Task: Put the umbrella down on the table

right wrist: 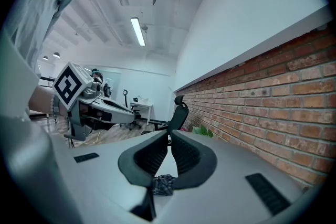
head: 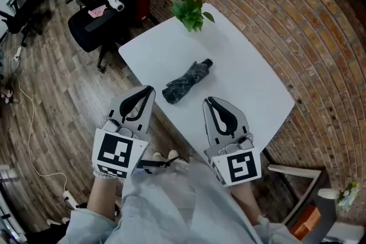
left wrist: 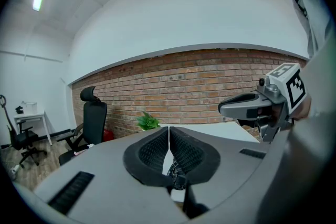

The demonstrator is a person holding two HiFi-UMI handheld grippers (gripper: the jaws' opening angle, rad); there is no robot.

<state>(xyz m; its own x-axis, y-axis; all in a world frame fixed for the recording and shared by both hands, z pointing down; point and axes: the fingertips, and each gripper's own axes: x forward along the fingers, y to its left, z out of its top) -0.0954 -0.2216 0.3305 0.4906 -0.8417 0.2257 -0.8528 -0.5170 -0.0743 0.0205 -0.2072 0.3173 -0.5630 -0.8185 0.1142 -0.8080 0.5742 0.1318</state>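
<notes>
1. The umbrella [head: 186,82] is seen lying folded on the white desk [head: 240,66]. It rests flat near the middle of the desk and is touched by neither claw.
2. Its long axis is seen to run diagonally in the head view, with the bunched fabric end toward the person and the dark handle end pointed away, toward the plant [head: 191,13].
3. The umbrella is placed ahead of both claws and between their lines. The fabric end is judged nearest to the left claw [head: 150,88], whose tip is held about at the desk's near edge. The right claw [head: 209,100] is held over the desk, just off to the other side.
4. The left claw [left wrist: 169,129] is clenched, pads together, with nothing gripped; the umbrella [left wrist: 176,171] is only glimpsed beyond the gap.
5. The right claw [right wrist: 169,136] is likewise clenched and empty, with the umbrella [right wrist: 164,184] visible below its pads.
6. Both hands are held close to the body, with the claws pointed forward and roughly level.
7. The task is judged complete.
</notes>
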